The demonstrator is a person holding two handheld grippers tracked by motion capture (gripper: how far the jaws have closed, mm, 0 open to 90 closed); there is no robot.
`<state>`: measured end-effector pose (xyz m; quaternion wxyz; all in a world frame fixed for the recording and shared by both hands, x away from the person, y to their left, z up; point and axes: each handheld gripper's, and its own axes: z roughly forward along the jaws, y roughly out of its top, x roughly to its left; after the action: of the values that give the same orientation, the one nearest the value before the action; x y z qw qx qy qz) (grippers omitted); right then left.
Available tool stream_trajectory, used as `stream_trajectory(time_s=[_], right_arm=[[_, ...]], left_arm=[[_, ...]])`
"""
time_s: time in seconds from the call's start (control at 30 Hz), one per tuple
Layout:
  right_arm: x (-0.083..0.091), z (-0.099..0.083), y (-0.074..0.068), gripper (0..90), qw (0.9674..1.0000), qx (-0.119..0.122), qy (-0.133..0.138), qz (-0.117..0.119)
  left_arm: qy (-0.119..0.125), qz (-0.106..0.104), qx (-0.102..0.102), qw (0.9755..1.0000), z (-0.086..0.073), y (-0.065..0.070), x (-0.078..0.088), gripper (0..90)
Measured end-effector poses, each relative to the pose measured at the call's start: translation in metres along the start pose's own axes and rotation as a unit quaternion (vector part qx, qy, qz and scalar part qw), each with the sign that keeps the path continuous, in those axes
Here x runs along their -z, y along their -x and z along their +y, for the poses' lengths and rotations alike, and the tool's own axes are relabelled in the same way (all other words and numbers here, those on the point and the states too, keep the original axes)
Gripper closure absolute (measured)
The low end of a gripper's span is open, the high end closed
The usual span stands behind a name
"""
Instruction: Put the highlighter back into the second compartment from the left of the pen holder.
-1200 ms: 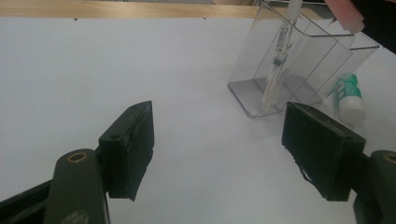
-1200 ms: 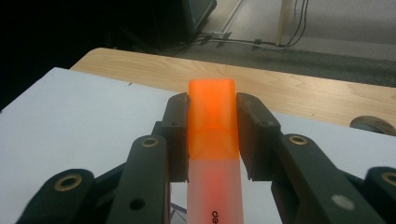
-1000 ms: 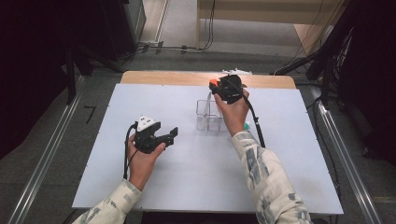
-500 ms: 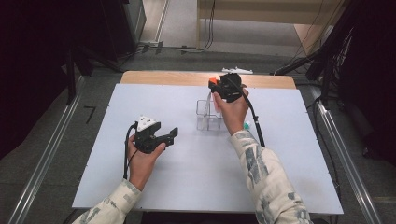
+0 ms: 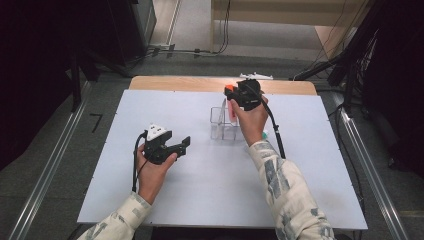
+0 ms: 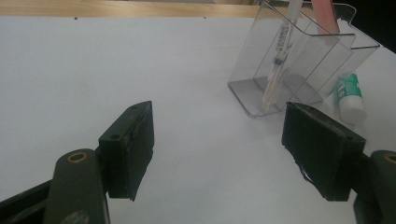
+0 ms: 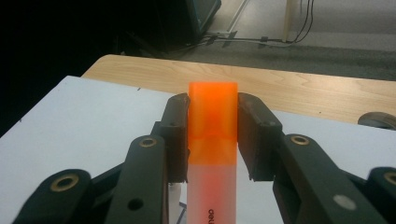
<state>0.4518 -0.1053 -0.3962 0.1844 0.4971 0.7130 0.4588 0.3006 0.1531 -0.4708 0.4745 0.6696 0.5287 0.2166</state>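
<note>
At the white table (image 5: 150, 200), I hold my right gripper (image 5: 239, 95) up over the far side of the surface, its two black jaws pressed against the sides of an orange highlighter (image 7: 213, 140); in the right gripper view the marker's bright orange cap stands between the jaw pads while its paler barrel runs down toward the camera. From the high view, the highlighter's orange end shows at the top of that gripper, just above a clear plastic organizer (image 5: 223, 122) that stands near the middle of the table. My right hand (image 5: 251, 120) wraps the gripper's handle, and its black cable (image 5: 274, 131) trails down along my patterned sleeve (image 5: 285, 195). My left gripper (image 5: 181, 146) rests low over the table's left half, well apart from the organizer, with its jaws spread wide and nothing between them; the left gripper view looks between the two open pads toward the organizer. In that view, a white pen (image 6: 279, 56) leans inside one of the organizer's compartments, and a pink object (image 6: 323, 16) rises from a compartment behind it. A small white tube with a green band (image 6: 350, 95) lies on the table just beside the organizer. A strip of bare wood (image 5: 175, 83) edges the table's far side.
</note>
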Motion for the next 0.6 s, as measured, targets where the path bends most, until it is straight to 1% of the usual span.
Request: stream_trajectory(time_s=[0.13,0.23,0.37,0.47,0.6], right_arm=[[0.003,-0.002,0.001,62.7,1.0000,0.000,-0.003,0.003],[0.004,-0.006,0.002,62.6,1.0000,0.004,-0.006,0.005],[0.007,-0.008,0.003,62.5,0.9999,0.003,-0.005,0.009],[0.009,-0.009,0.005,60.2,0.9999,0.004,-0.009,0.010],[0.013,-0.011,0.007,59.8,0.9998,0.005,-0.009,0.014]], left_arm=[[-0.002,0.001,-0.001,1.0000,0.000,0.000,0.000,26.2],[-0.002,0.001,-0.001,1.0000,0.000,0.000,0.000,26.3],[-0.002,0.001,-0.002,1.0000,0.000,0.001,0.000,26.2],[-0.003,0.001,-0.003,1.0000,0.000,0.001,0.000,26.3],[-0.003,0.001,-0.002,1.0000,0.000,0.001,-0.001,26.2]])
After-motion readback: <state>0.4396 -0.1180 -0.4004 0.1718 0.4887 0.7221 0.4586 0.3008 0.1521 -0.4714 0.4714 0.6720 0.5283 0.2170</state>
